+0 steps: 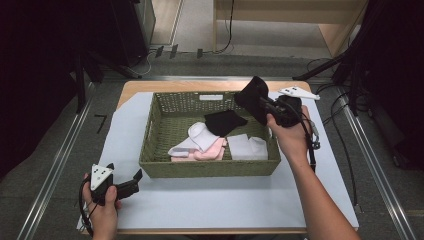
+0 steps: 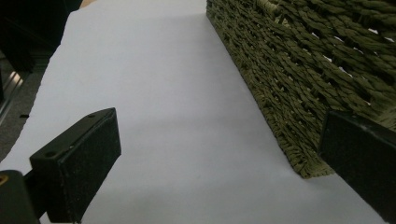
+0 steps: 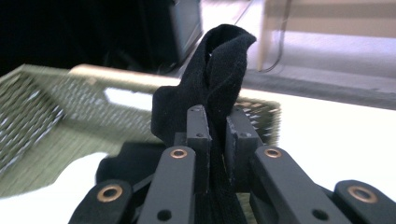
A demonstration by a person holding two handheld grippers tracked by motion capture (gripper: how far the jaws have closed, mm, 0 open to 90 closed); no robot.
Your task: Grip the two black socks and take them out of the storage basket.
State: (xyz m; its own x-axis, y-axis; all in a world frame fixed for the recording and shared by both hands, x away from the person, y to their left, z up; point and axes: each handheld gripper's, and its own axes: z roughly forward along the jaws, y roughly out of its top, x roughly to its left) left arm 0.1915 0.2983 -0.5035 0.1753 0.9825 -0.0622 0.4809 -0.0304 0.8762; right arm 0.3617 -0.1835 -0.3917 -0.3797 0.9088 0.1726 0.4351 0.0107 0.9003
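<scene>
Above the basket's far right corner, the right gripper point(image 1: 264, 103) holds a black sock point(image 1: 251, 98) aloft, jaws pinched tight on the fabric.

On the pale sheet point(image 1: 210, 197) covering the table, the woven green basket point(image 1: 207, 169) holds a second black sock point(image 1: 224, 121), a white sock point(image 1: 200, 135), a pink one point(image 1: 212, 150) and a folded white piece point(image 1: 248, 147). Near the front left corner of the basket, the left gripper point(image 1: 125, 186) rests low over the sheet, its jaws spread wide with nothing between them, one jaw just beside the basket's wall point(image 2: 299, 88).
</scene>
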